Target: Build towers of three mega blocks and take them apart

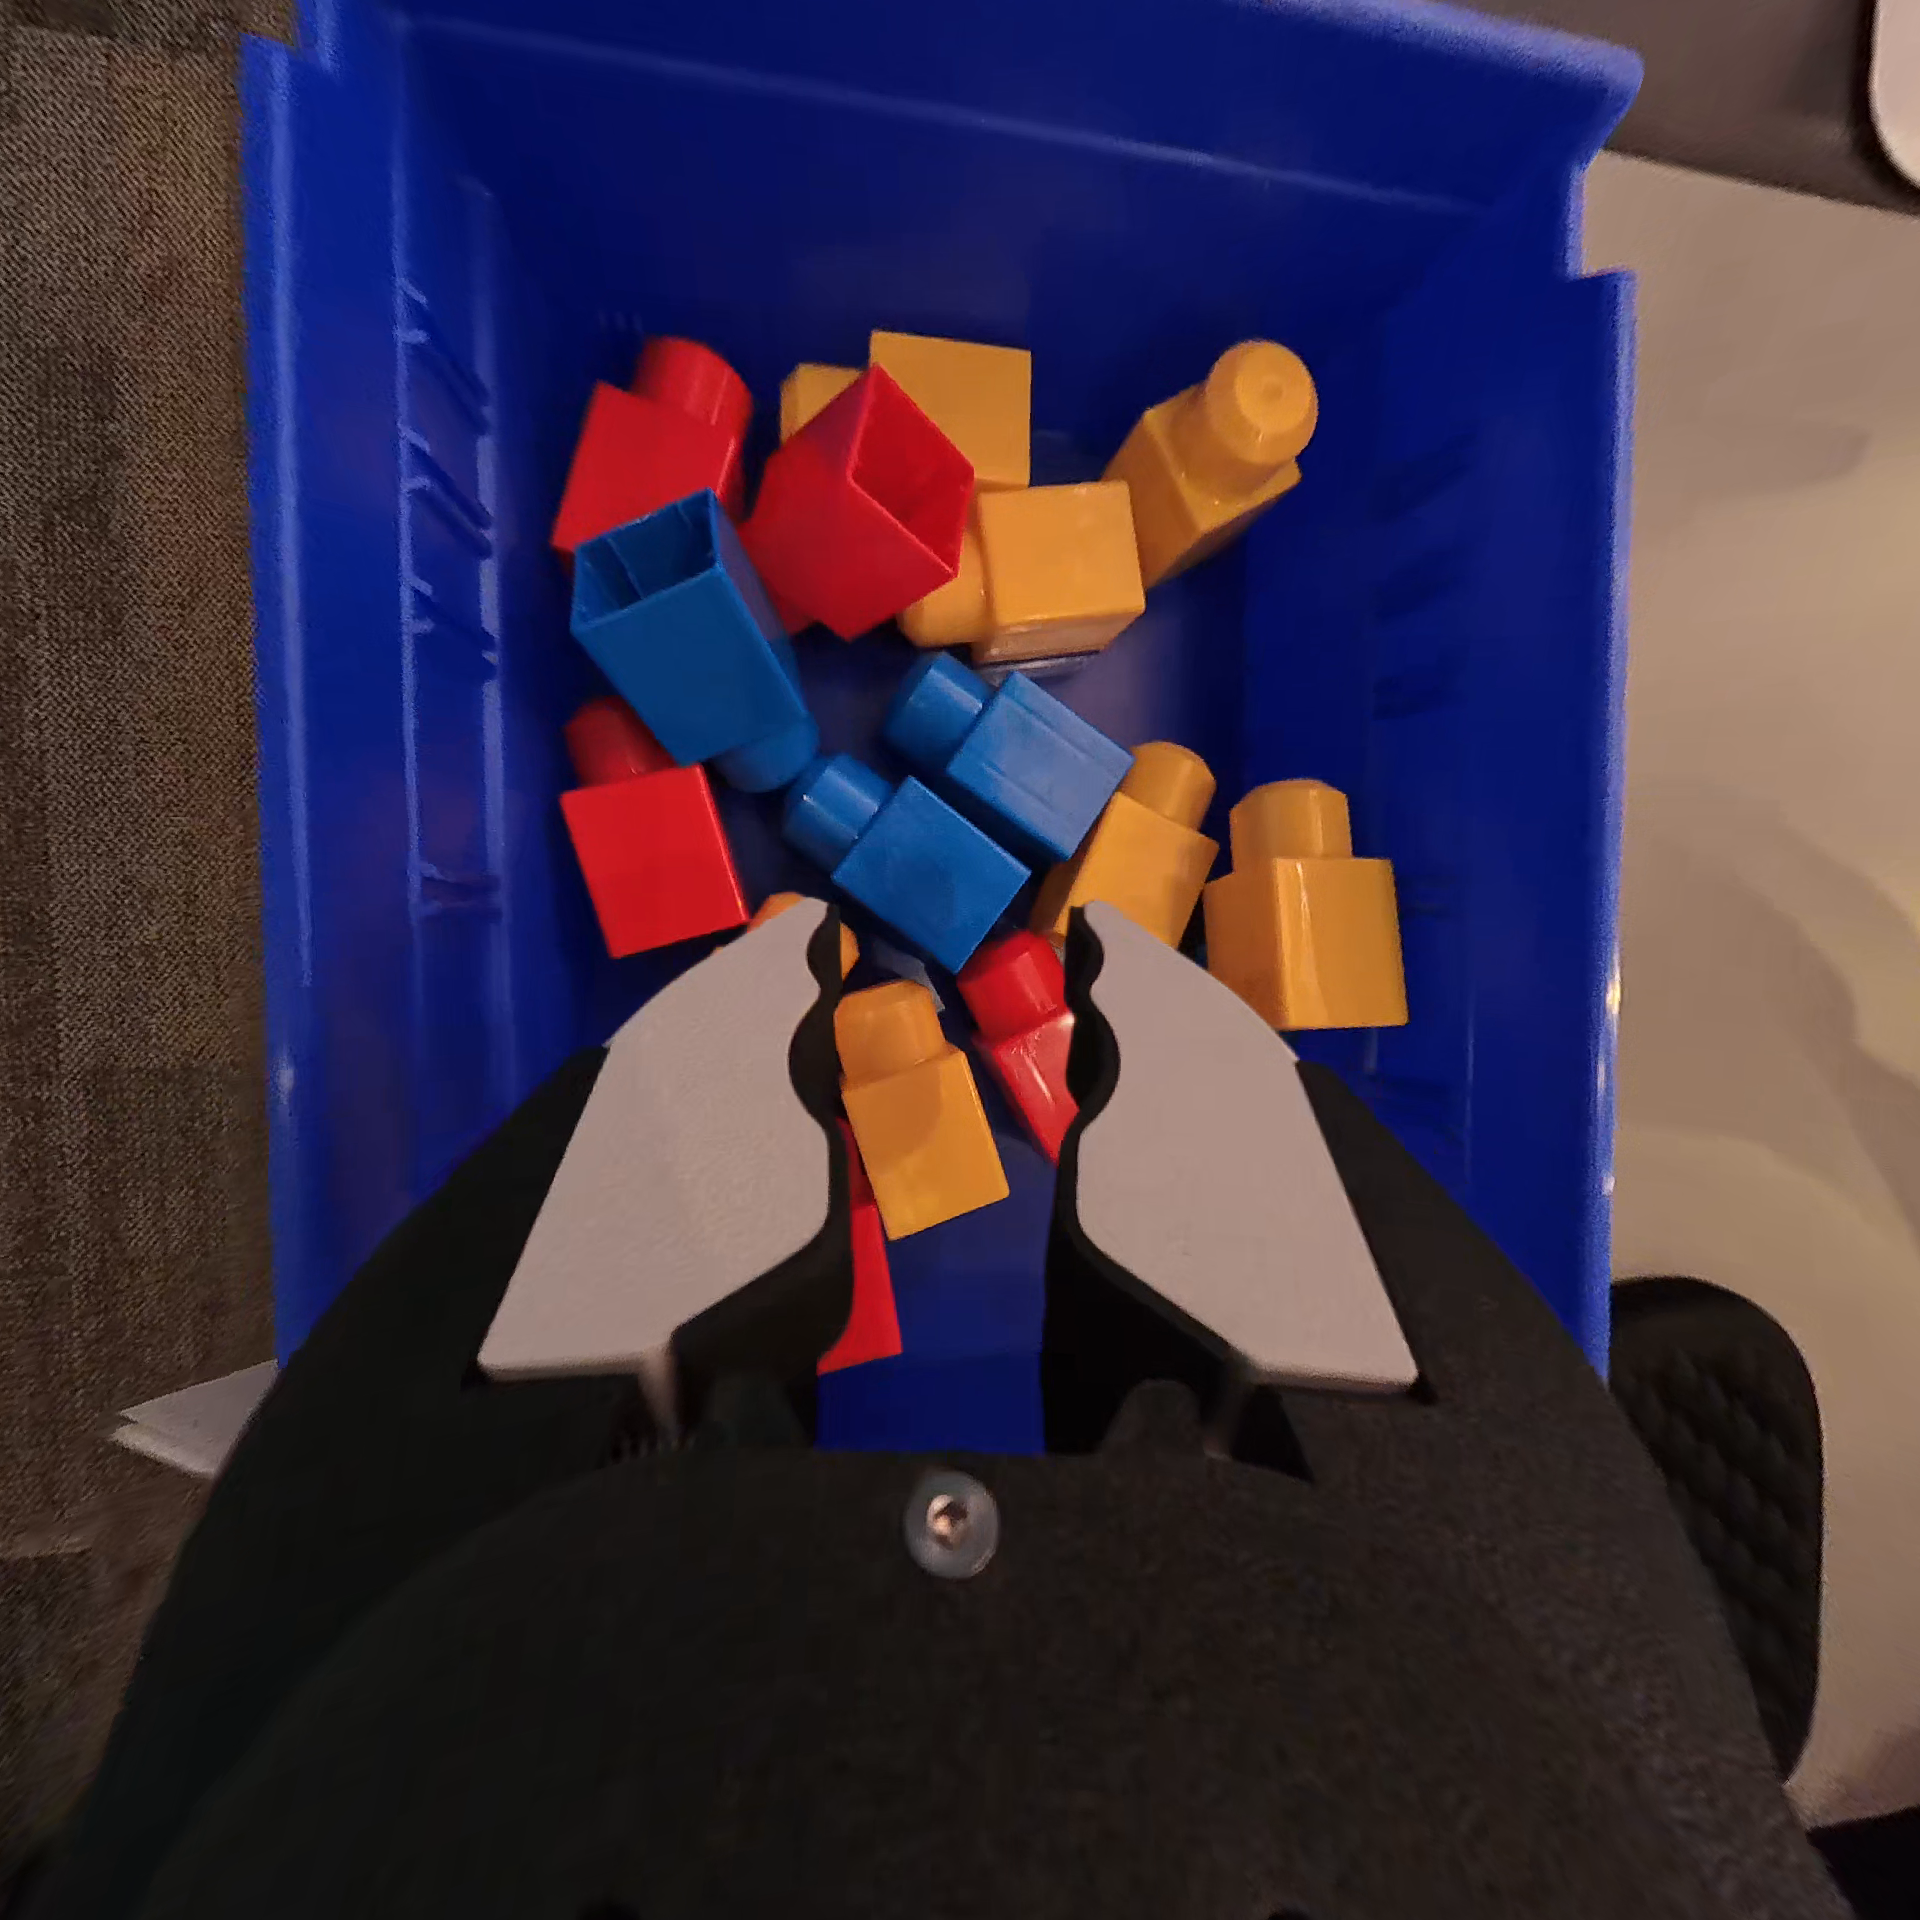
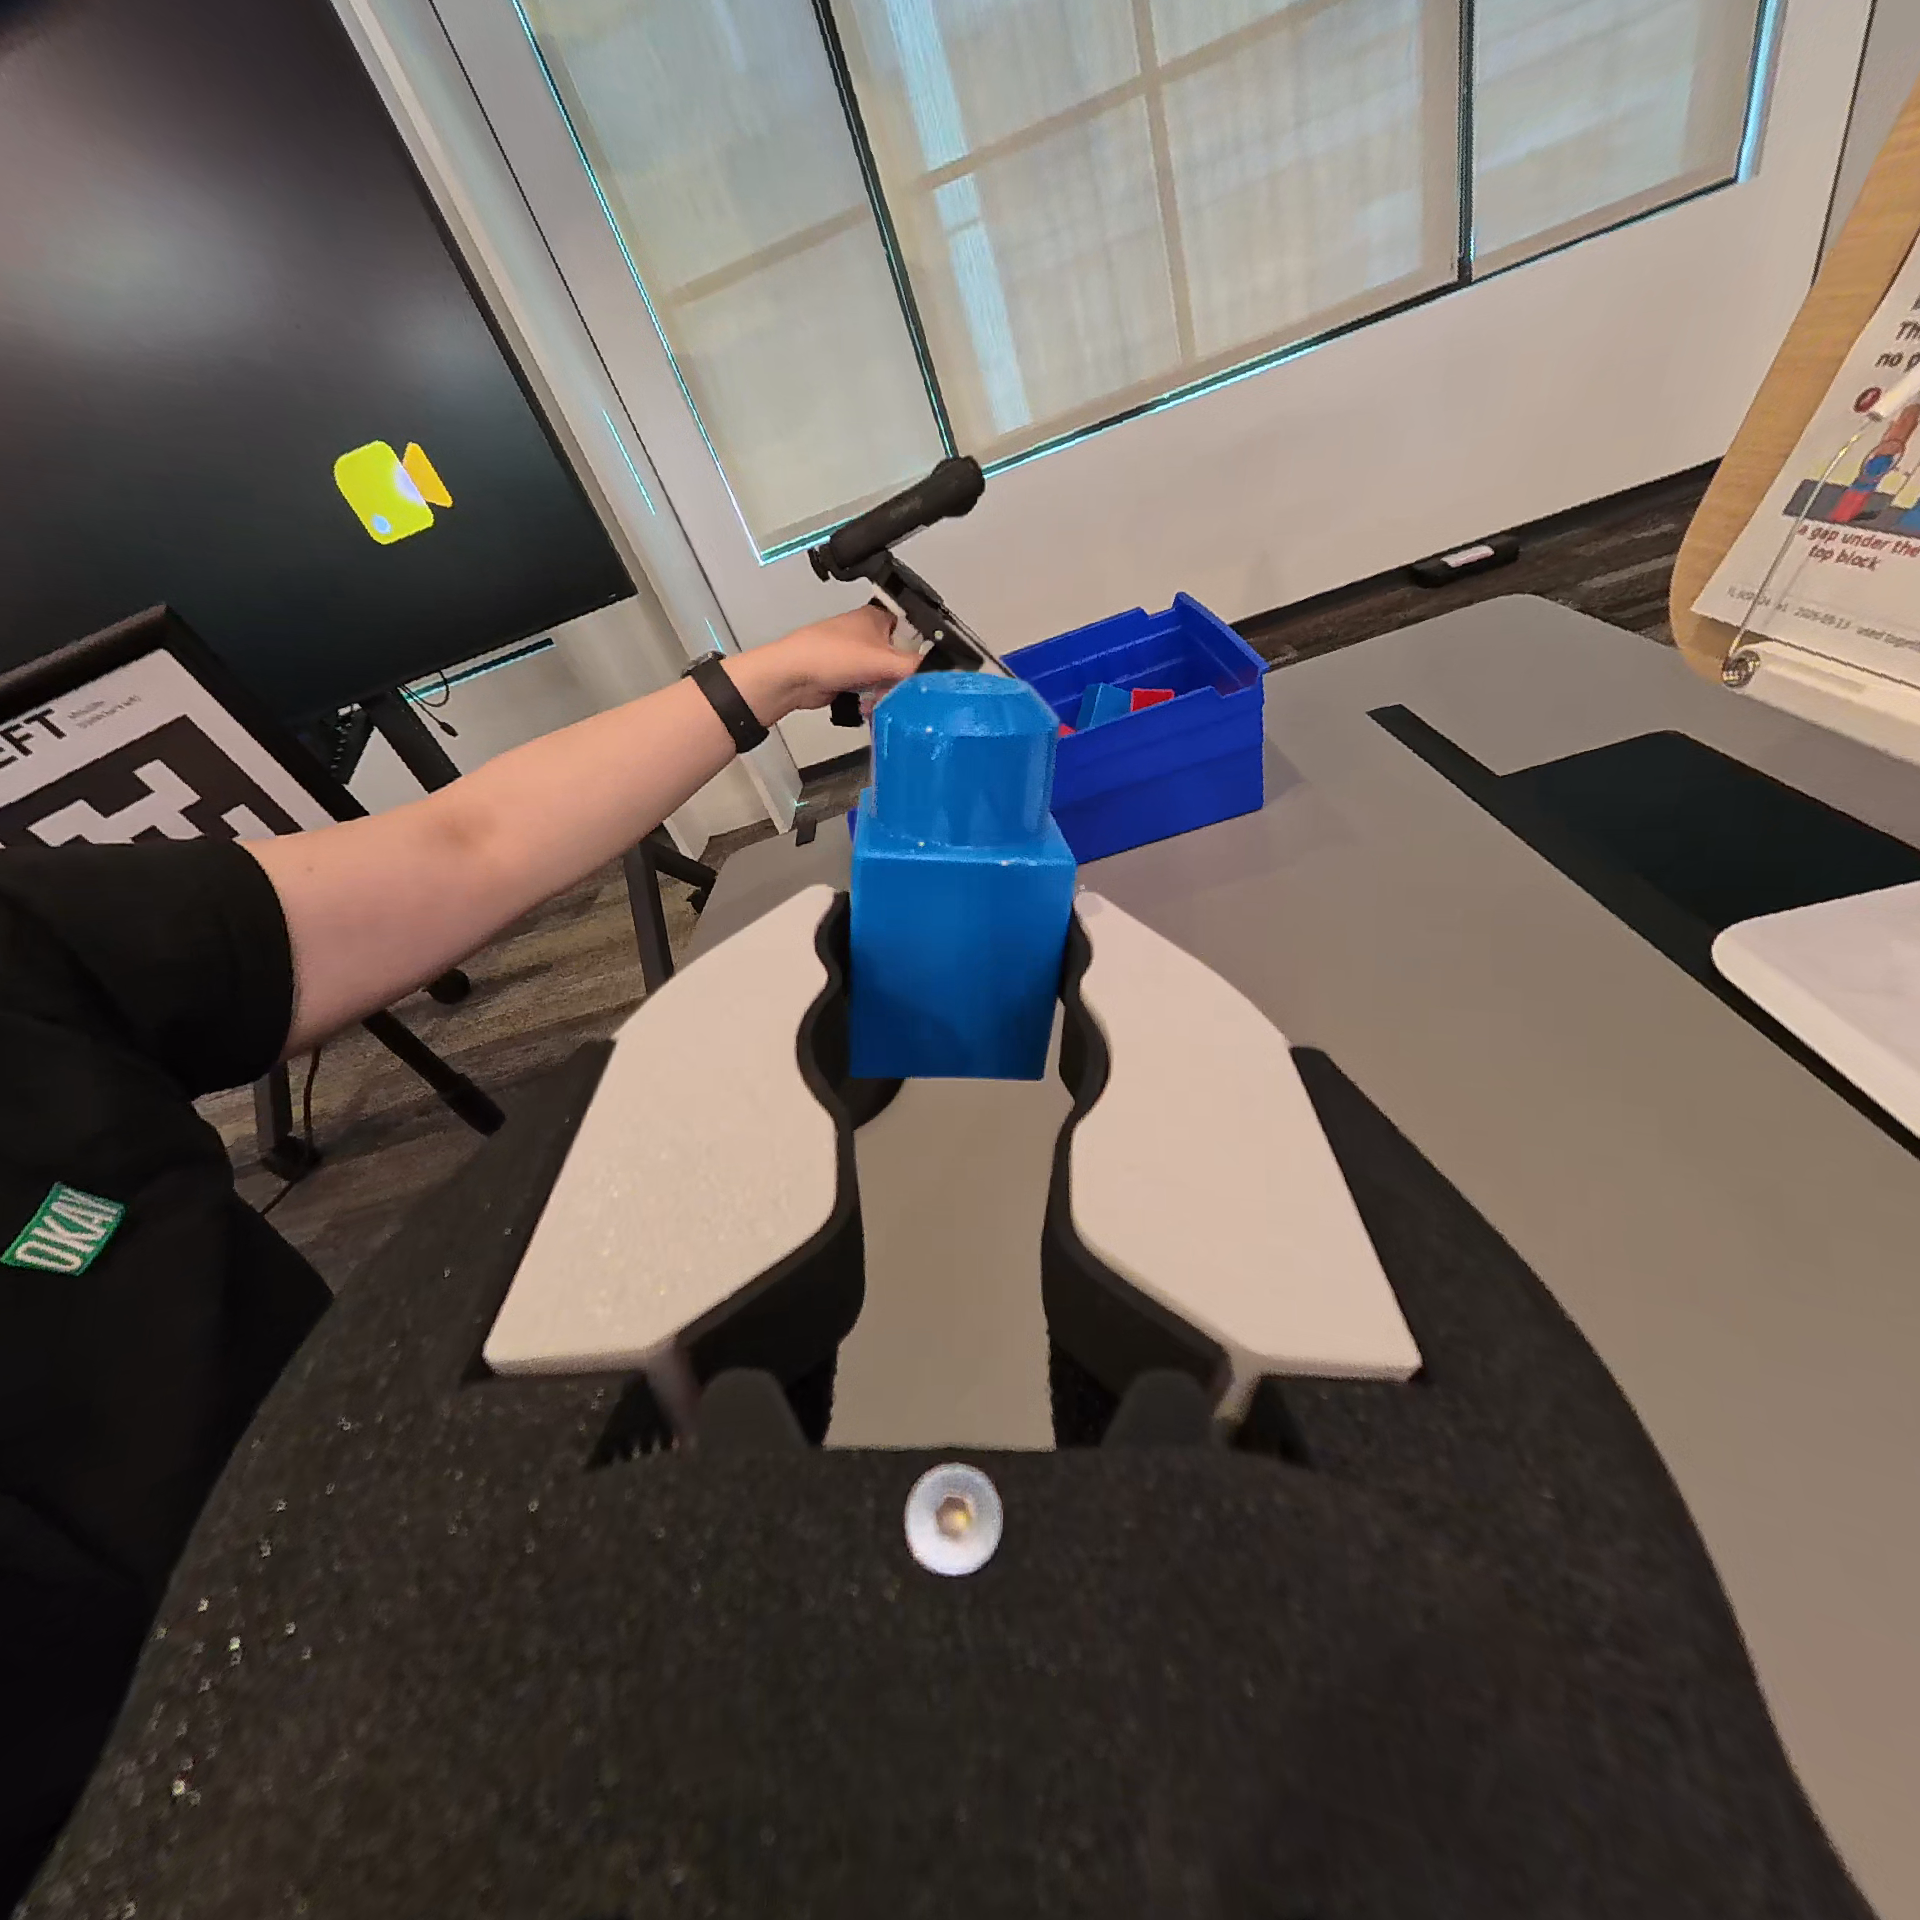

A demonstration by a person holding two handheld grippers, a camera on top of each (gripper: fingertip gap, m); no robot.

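Holding a blue block [image 2: 951,914] upright, stud up, in your right tool [image 2: 951,987] above the tabletop [image 2: 1403,987], ready as a tower base | left tool [image 1: 951,935] parted, empty, aimed down into the blue bin [image 1: 343,623] over loose blocks [image 1: 920,1107] | judged step: picking the second block.

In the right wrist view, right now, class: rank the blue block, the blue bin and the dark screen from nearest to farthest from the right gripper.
1. The blue block: clamped upright between the fingers of the right gripper.
2. The blue bin: farther along the grey table, slightly right.
3. The dark screen: off the table, at the back left.
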